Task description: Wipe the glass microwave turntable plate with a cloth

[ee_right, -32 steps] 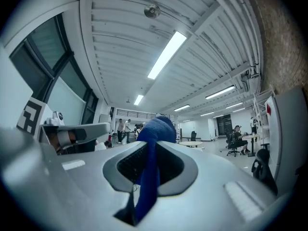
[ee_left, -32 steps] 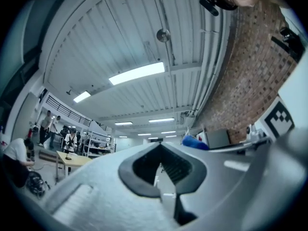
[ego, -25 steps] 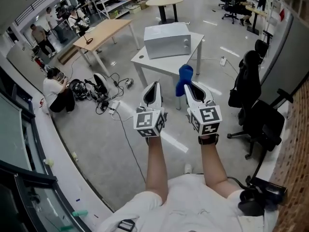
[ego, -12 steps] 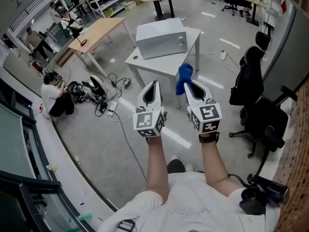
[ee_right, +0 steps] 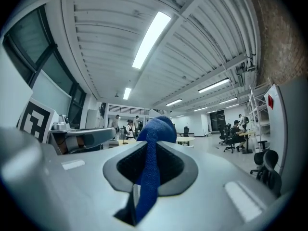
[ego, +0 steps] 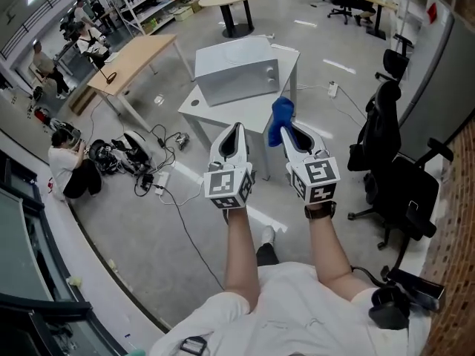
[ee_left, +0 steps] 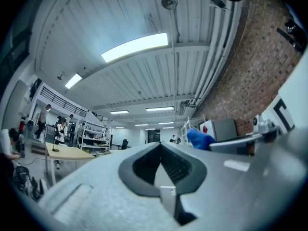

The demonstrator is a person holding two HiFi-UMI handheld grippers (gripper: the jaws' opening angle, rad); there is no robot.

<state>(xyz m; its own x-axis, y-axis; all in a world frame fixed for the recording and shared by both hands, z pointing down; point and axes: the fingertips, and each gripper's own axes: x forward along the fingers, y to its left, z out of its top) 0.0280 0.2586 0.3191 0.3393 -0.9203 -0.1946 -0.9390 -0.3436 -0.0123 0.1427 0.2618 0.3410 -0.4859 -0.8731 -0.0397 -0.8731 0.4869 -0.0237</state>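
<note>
Nearest, two arms are stretched out, and a pair of tongs is held in each hand. The left tongs (ego: pixel 236 129) are pressed together at the tips, and nothing is held between them.

The right tongs (ego: pixel 286 129) are shut on the blue cloth (ego: pixel 281 117). In the right gripper view the cloth (ee_right: pixel 154 127) is seen pinched between the two jaws. One bunched end sticks up past the tips, and a strip runs back down the middle.

The cloth looks soft, light and floppy. It can be squashed without harm, and a pinch on a thick fold (as it is held now) should be enough for wiping.

A little farther on, over the grey floor, a white bench (ego: pixel 204 104) is seen. A white microwave (ego: pixel 236 69) is set on top of it. The tongs are well apart from the bench, so some way is left to go.

The glass plate cannot be seen in any view. It is most likely inside the microwave, whose door looks shut, so the wiping has not begun.

A plate of glass is judged to be hard, smooth and a bit heavy. It could slip from the tongs, and it would break if dropped. It is best taken by its rim with the empty left tongs, or left lying flat and rubbed with gentle pushes.
</note>
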